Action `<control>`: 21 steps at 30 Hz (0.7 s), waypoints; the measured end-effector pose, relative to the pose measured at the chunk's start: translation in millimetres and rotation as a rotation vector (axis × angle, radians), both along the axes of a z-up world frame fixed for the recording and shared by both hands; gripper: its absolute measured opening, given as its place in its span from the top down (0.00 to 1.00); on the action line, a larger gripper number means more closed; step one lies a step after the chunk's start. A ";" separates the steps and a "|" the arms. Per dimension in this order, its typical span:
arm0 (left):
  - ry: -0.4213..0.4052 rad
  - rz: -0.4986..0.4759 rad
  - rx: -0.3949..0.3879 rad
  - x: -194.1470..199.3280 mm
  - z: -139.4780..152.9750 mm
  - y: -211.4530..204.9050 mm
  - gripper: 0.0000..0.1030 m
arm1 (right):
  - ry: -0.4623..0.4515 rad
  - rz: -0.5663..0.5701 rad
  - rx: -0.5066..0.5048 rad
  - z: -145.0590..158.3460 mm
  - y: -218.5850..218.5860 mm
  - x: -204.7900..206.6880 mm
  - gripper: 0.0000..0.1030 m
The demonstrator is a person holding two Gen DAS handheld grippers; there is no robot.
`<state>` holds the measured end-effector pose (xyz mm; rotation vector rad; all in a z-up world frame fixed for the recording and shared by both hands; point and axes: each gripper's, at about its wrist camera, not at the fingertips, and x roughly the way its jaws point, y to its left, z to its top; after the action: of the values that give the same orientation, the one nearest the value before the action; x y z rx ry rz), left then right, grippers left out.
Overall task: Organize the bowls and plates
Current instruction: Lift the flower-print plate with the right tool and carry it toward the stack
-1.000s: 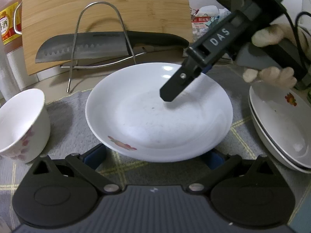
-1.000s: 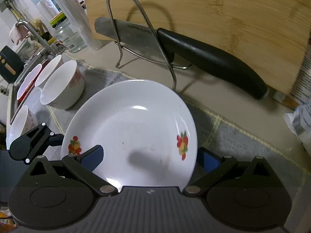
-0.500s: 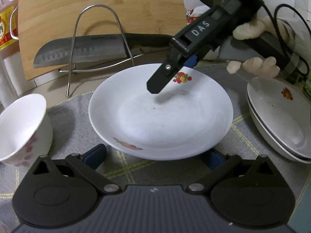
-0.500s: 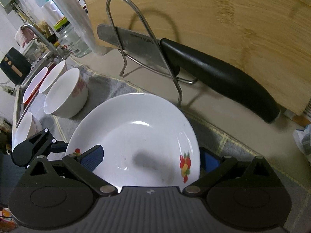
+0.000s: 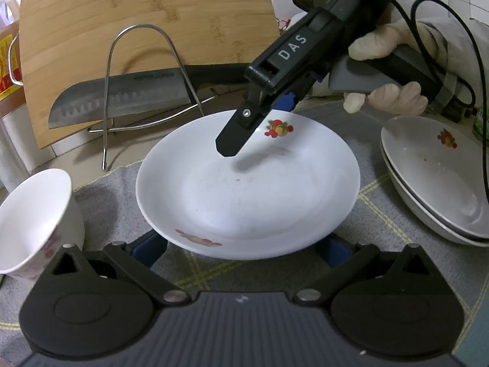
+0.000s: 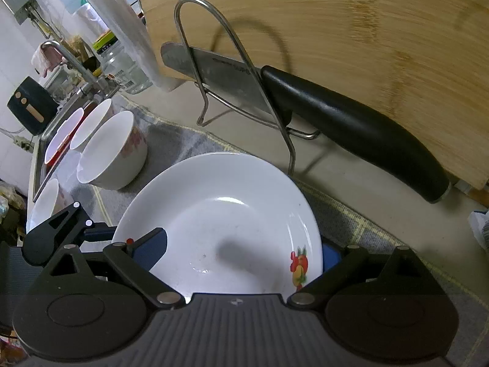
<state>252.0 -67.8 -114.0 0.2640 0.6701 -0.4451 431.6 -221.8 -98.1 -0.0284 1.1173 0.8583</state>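
Note:
A white plate with fruit prints lies on the grey mat, also seen in the right wrist view. My left gripper is open, its blue pads under the plate's near rim on both sides. My right gripper is open; one finger is over the plate's far side inside the rim and the other outside it, and it shows in the left wrist view. Two stacked plates sit at the right. A white bowl with pink flowers stands at the left, also seen in the right wrist view.
A bamboo cutting board leans at the back with a knife in a wire rack. More bowls sit by a sink with a tap. A glass jar stands behind.
My right gripper has drawn back across the plate toward its far rim, uncovering the fruit print. The left gripper has stayed at the near rim.

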 end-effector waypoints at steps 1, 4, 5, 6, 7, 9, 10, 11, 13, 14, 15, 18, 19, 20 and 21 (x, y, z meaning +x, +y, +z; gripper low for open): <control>0.001 0.000 0.001 0.3 0.0 -0.2 0.01 | -0.002 0.001 -0.003 0.1 0.3 -0.3 0.03; 0.002 -0.001 0.004 1.3 0.3 -0.5 0.01 | -0.010 0.005 -0.014 0.4 1.7 -1.8 0.03; 0.002 -0.003 0.005 1.3 0.3 -0.5 0.01 | -0.013 0.006 -0.017 0.5 2.2 -2.2 0.03; 0.002 -0.005 0.005 1.3 0.3 0.0 0.01 | -0.014 0.006 -0.019 0.4 2.5 -2.5 0.03; 0.002 -0.006 0.005 1.5 0.4 0.4 0.01 | -0.015 0.005 -0.020 0.4 2.8 -2.7 0.03; -0.001 -0.005 0.008 1.5 0.6 0.8 0.00 | -0.019 0.004 -0.021 0.8 3.3 -3.4 0.03; -0.003 -0.003 0.007 0.8 0.5 1.0 0.00 | -0.021 0.004 -0.022 1.0 3.3 -3.7 0.03; -0.003 -0.002 0.006 0.8 0.5 0.8 0.01 | -0.022 0.004 -0.024 1.1 3.6 -4.0 0.03; 0.000 -0.001 -0.002 0.9 1.1 1.2 0.01 | -0.030 0.006 -0.033 2.3 4.6 -5.9 0.03; 0.001 0.000 -0.004 0.7 1.5 1.3 0.01 | -0.034 0.011 -0.039 2.7 5.3 -7.0 0.03; 0.002 -0.001 -0.004 0.7 1.5 1.4 0.01 | -0.034 0.016 -0.044 2.6 5.8 -7.4 0.03; -0.008 -0.009 0.012 0.2 -0.5 0.7 0.01 | -0.024 0.017 -0.043 0.1 5.4 -6.1 0.03; -0.011 -0.016 0.017 -0.1 -1.3 0.2 0.01 | -0.020 0.015 -0.039 -1.1 5.0 -5.3 0.03; -0.010 -0.016 0.011 -0.4 -1.4 0.1 0.01 | -0.024 0.015 -0.033 -1.5 4.8 -4.9 0.03; -0.005 -0.020 0.003 0.5 -1.7 1.1 0.01 | -0.028 0.015 -0.033 -1.5 5.0 -4.8 0.02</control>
<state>252.5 -66.8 -115.7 0.2751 0.6636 -0.4624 426.9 -216.8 -99.7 -0.0760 1.1066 0.8502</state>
